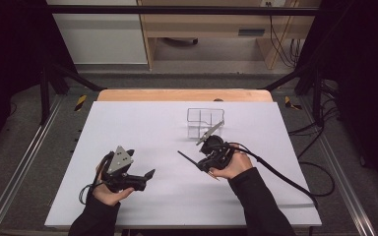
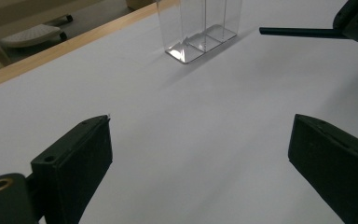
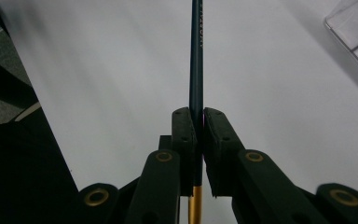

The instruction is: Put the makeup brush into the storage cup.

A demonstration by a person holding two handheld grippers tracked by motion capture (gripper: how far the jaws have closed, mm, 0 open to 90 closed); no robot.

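Note:
A clear plastic compartment box [image 1: 204,121] stands upright on the white table top [image 1: 142,123], right of centre. Just in front of it my right gripper [image 1: 203,166] is shut on a dark pencil [image 1: 187,159] whose tip points left. In the right gripper view the jaws [image 3: 199,114] clamp the pencil [image 3: 196,56], and its gold end [image 3: 195,205] shows below them. My left gripper [image 1: 140,163] is open at the front left with nothing in it. The left gripper view has its jaws [image 2: 200,135] wide apart, the box [image 2: 200,28] ahead and the pencil [image 2: 298,31] at the upper right.
The white sheet ends at a wooden table edge [image 1: 184,95] at the back. Metal frame rails [image 1: 27,152] run along both sides, and cables [image 1: 295,184] trail off to the right. A corner of the box [image 3: 354,32] is at the upper right of the right gripper view.

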